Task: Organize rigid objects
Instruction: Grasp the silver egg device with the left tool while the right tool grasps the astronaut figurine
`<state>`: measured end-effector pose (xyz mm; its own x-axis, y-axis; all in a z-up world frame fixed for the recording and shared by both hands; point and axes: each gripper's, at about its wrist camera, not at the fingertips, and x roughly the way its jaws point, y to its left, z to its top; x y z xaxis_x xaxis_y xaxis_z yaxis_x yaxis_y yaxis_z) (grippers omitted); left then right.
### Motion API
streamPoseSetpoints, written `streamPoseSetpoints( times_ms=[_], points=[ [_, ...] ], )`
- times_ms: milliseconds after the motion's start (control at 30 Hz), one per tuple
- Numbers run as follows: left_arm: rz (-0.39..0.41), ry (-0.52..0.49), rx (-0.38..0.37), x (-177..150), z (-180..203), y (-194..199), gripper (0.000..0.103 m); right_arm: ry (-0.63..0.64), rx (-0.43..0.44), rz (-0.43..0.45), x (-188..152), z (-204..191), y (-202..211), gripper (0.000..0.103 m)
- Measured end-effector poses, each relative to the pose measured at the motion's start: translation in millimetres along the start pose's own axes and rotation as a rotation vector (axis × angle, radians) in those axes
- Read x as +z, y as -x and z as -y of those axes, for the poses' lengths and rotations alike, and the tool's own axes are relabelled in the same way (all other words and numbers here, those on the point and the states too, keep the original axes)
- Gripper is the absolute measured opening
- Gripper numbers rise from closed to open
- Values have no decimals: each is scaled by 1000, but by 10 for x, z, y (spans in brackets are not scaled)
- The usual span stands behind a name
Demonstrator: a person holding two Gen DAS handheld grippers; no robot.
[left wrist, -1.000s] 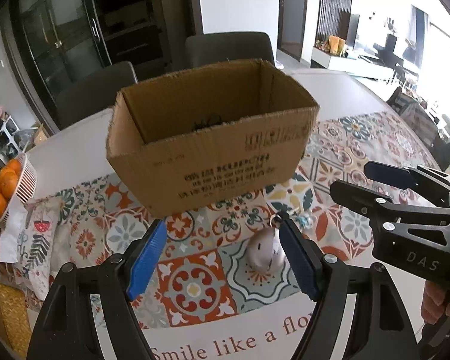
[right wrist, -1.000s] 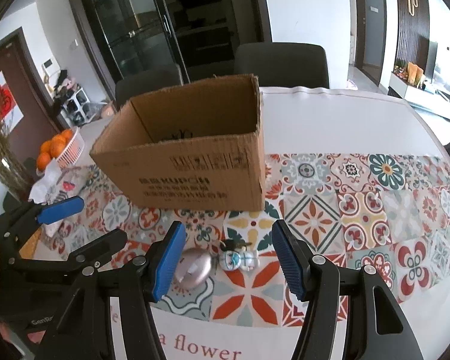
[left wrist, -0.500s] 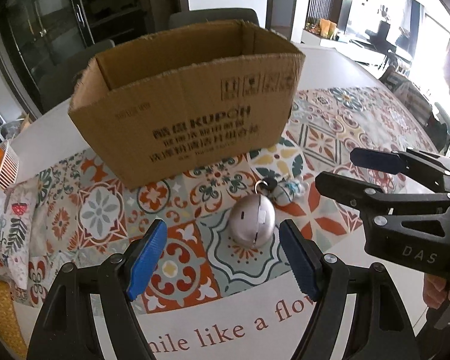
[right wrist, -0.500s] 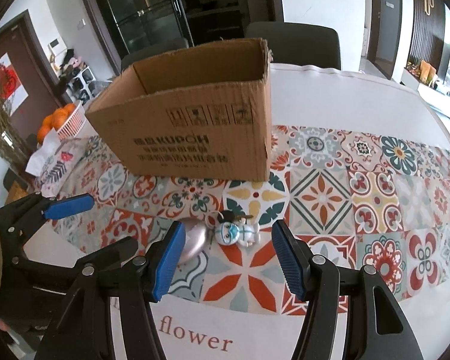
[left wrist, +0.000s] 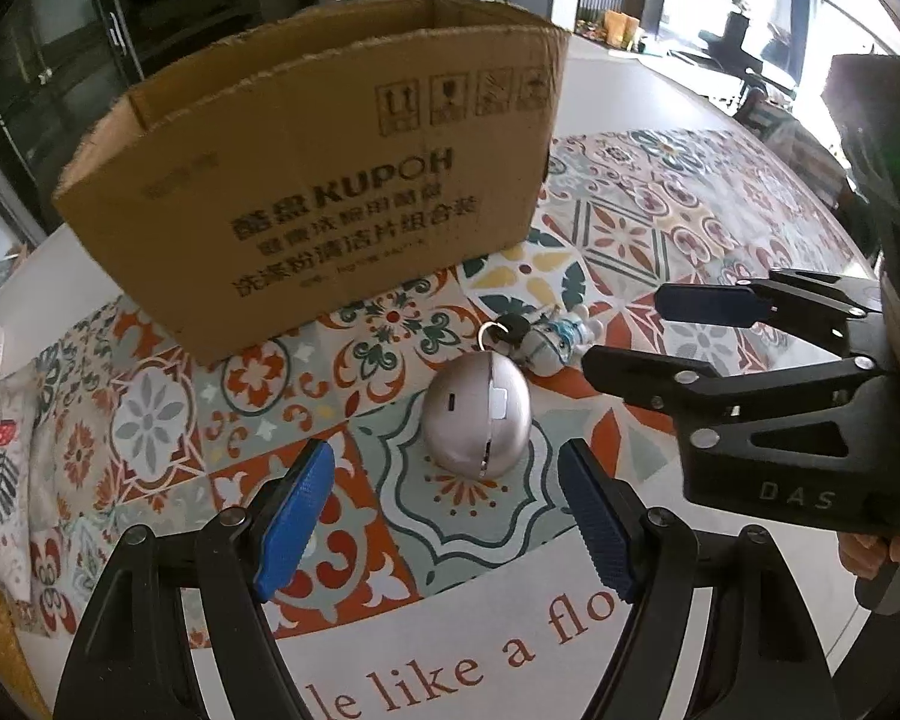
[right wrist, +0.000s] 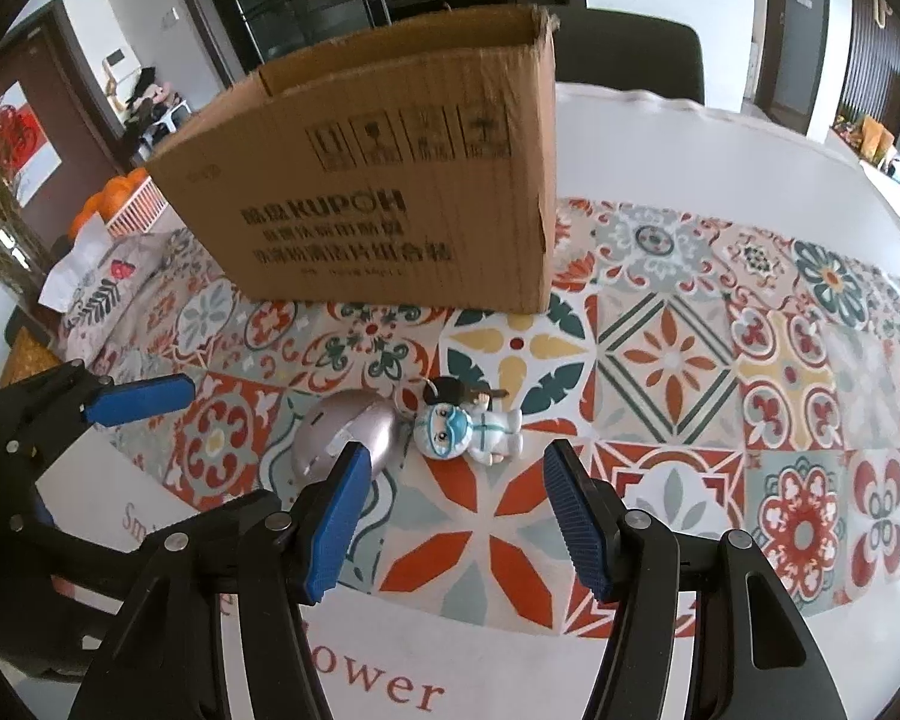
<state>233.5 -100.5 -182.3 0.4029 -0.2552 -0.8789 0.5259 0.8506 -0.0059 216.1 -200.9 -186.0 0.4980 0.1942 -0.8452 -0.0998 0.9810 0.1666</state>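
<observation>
A silver egg-shaped gadget (left wrist: 477,414) lies on the patterned tablecloth, just ahead of my open, empty left gripper (left wrist: 447,525). It also shows in the right wrist view (right wrist: 345,432). Beside it lies a small white-and-blue figurine keychain (right wrist: 468,429) with a key ring, also in the left wrist view (left wrist: 555,339). My right gripper (right wrist: 450,519) is open and empty, just short of the figurine. An open cardboard box (left wrist: 324,180) stands upright behind both objects; it shows in the right wrist view (right wrist: 390,180) too.
A white basket of oranges (right wrist: 123,207) and a patterned cloth (right wrist: 99,291) sit at the left. Dark chairs (right wrist: 630,54) stand behind the table. The white table edge with red lettering (left wrist: 450,666) is nearest me. The right gripper (left wrist: 750,384) is close on the left gripper's right.
Both grippers have moved down and forward, closer to the tabletop. The silver gadget and the figurine now appear larger and nearer the fingertips. Neither object has moved.
</observation>
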Motion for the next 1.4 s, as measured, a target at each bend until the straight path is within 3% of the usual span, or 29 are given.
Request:
streamPoseSetpoints(
  times_ms=[533, 1033, 1100, 1267, 1400],
  points=[
    [-55, 42, -80, 54, -78, -358, 77, -38, 45, -38, 47, 91, -328, 61],
    [-80, 71, -82, 82, -84, -583, 76, -74, 56, -64, 98, 164, -528, 61],
    [-91, 87, -100, 75, -107, -618, 73, -70, 51, -62, 104, 148, -539, 59],
    [-95, 105, -111, 55, -150, -644, 53, -67, 49, -54, 103, 94, -561, 54],
    [-80, 107, -104, 22, -179, -631, 53, -65, 34, -45, 87, 63, -564, 53]
  ],
)
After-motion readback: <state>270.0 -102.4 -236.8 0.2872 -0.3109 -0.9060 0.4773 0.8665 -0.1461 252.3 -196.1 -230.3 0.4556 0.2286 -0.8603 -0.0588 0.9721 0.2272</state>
